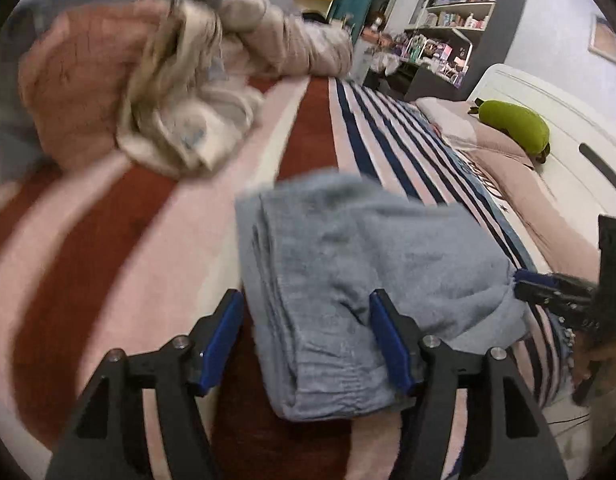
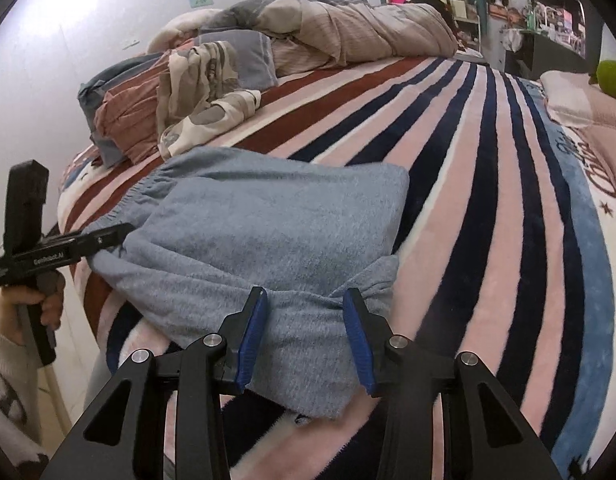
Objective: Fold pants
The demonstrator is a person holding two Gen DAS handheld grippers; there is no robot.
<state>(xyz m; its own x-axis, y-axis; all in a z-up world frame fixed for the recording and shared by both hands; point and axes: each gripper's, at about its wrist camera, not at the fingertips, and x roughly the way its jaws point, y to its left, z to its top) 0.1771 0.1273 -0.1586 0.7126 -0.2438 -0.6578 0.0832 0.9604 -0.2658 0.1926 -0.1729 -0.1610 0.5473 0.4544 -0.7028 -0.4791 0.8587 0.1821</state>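
The grey-blue pants [image 1: 347,280] lie folded in a thick bundle on the striped bed blanket; they also show in the right wrist view [image 2: 268,232]. My left gripper [image 1: 306,308] is open, its blue pads on either side of the waistband end, which lies between them. It shows from the side in the right wrist view [image 2: 108,236], tips at the cloth's edge. My right gripper [image 2: 304,300] is open wide, with a bunched fold of the pants between its pads. In the left wrist view it [image 1: 523,280] touches the bundle's right edge.
A heap of crumpled clothes [image 2: 180,96] and a rolled duvet [image 2: 347,28] lie further along the bed. A green plush toy [image 1: 515,128] rests on pillows by the white headboard. Shelves [image 1: 459,20] stand beyond. The striped blanket [image 2: 487,200] stretches to the right.
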